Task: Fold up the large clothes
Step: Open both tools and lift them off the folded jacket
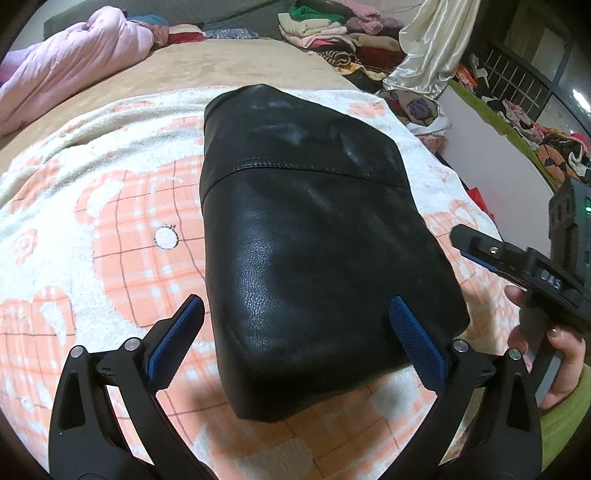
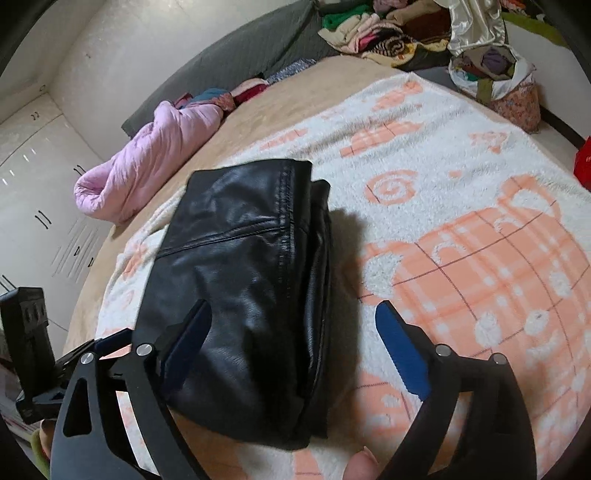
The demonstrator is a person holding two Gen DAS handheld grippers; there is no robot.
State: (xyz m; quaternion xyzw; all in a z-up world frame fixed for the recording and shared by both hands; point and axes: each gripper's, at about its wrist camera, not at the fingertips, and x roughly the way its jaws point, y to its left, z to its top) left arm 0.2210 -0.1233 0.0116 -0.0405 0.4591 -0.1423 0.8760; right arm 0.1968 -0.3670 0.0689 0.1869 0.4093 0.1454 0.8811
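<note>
Finishing the fold: black leather jacket (image 1: 314, 236) sits as a compact bundle on the peach-and-white blanket (image 1: 110, 206), middle of the bed.

Both claws are off it now! Left claw (image 1: 295, 339) is spread wide, straddling the bundle's near end, pads clear of the leather. Right claw (image 2: 291, 347) is spread too, nothing pinched, poised over the bundle's near corner toward the bed's right edge. Looks like this garment is done. Next move, I'd say: either press the stacked layers flat at the open side, or lift the whole bundle toward the clothes pile (image 1: 332, 33) at the bed's far edge.
</note>
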